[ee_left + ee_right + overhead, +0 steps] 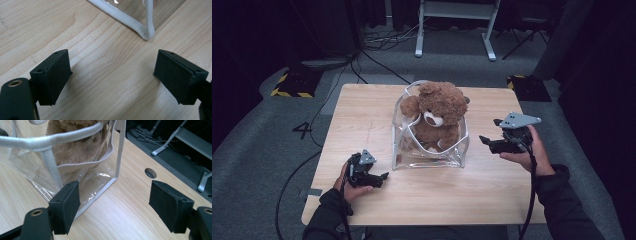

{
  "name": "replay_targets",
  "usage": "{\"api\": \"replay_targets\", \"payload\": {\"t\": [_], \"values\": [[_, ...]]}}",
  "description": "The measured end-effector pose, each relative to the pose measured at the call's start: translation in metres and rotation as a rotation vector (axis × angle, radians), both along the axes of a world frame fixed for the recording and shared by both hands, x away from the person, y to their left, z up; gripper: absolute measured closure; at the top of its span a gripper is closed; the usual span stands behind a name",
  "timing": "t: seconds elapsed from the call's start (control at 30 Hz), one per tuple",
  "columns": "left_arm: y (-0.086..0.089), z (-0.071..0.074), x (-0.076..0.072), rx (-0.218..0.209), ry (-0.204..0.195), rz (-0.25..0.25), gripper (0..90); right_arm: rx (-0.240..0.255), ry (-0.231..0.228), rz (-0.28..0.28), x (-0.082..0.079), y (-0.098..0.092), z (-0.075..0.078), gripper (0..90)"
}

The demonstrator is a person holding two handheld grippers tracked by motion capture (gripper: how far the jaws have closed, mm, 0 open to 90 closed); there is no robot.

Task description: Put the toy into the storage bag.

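Centre of the high view: a soft, light teddy bear (437, 117) sits in a floppy clear bag (428, 155) (slippery film, probably). Grip the white piping. Left gripper (382, 177) and right gripper (484, 140) gape wide, empty.

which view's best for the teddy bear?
High view: the bear shows whole from above, head and arm out of the clear bag at mid table. The right gripper view gives brown fur through the bag wall, no face. The left gripper view catches a bag corner, no bear.
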State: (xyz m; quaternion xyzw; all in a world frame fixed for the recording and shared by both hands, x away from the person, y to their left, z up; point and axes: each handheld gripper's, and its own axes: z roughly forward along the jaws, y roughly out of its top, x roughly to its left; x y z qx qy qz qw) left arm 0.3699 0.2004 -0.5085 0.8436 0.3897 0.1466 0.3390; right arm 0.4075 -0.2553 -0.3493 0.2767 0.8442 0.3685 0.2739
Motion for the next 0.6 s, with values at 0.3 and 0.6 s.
{"api": "replay_targets", "payload": {"t": [0.3, 0.6], "values": [[0.000, 0.000, 0.000, 0.000, 0.000, 0.000, 13.9, -0.013, 0.011, -0.011, 0.001, -0.005, -0.010, 24.7], [0.000, 0.000, 0.000, 0.000, 0.000, 0.000, 13.9, -0.028, 0.032, -0.023, 0.000, -0.012, -0.022, 24.7]]}}
